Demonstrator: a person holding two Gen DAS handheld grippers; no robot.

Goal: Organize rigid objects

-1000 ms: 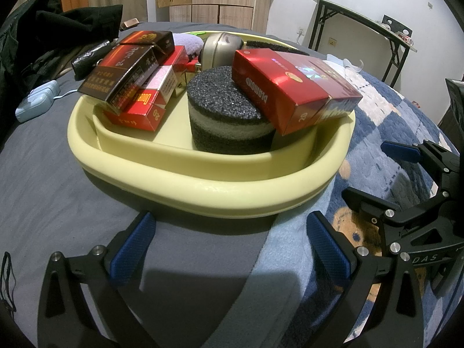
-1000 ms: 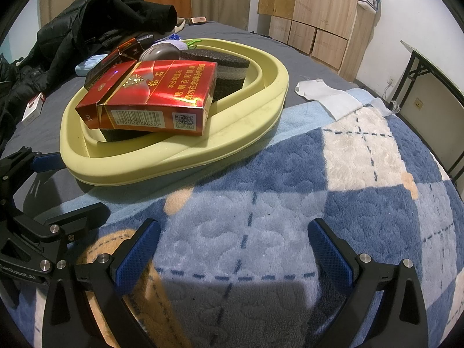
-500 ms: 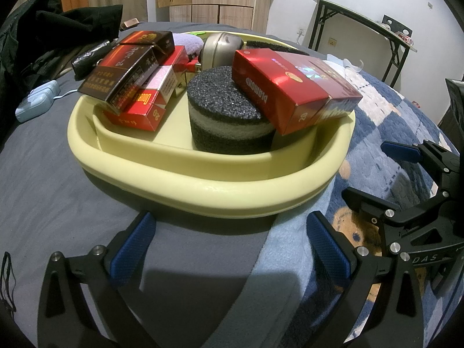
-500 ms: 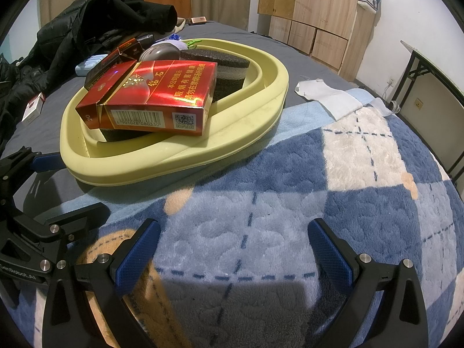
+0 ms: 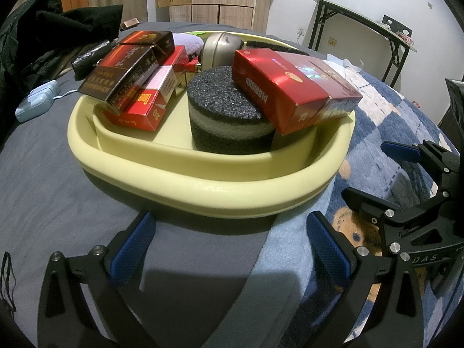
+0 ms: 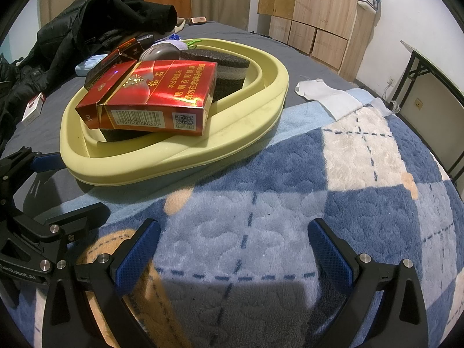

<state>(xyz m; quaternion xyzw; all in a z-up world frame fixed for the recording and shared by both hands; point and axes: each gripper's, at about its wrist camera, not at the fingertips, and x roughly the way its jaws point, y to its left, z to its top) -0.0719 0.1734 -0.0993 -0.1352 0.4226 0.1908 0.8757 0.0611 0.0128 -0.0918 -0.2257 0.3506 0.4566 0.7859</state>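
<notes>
On my far left a pale blue case (image 5: 36,103) lies on the grey bedsheet (image 5: 43,191) below a heap of black clothing (image 5: 58,29). My left gripper (image 5: 229,240) hovers low over that sheet with its blue-padded fingers (image 5: 132,246) spread wide apart and nothing between them, just short of the near rim of the pale yellow basin (image 5: 208,185). Inside the basin, at its left, dark brown cigarette packs (image 5: 121,72) lie stacked on a red-and-white pack (image 5: 145,107). In the middle stands a round black-and-grey sponge (image 5: 229,119), with a rounded metallic object (image 5: 221,47) and a lilac fuzzy item (image 5: 188,42) behind it. A red Diamond cigarette pack (image 5: 287,90) leans tilted on the sponge's right side and reaches out to the basin's right rim; from my right camera the same pack (image 6: 156,98) shows its barcode side. To the right of the basin the blue-and-white plaid blanket (image 6: 333,188) covers the bed, and my right gripper (image 6: 233,249) hangs over it, fingers (image 6: 330,249) likewise held wide apart and empty, well clear of the basin's rim (image 6: 261,110). A white cloth (image 6: 327,95) lies on the bed beyond the blanket's far edge, and a folding table (image 5: 362,20) stands by the wall.
</notes>
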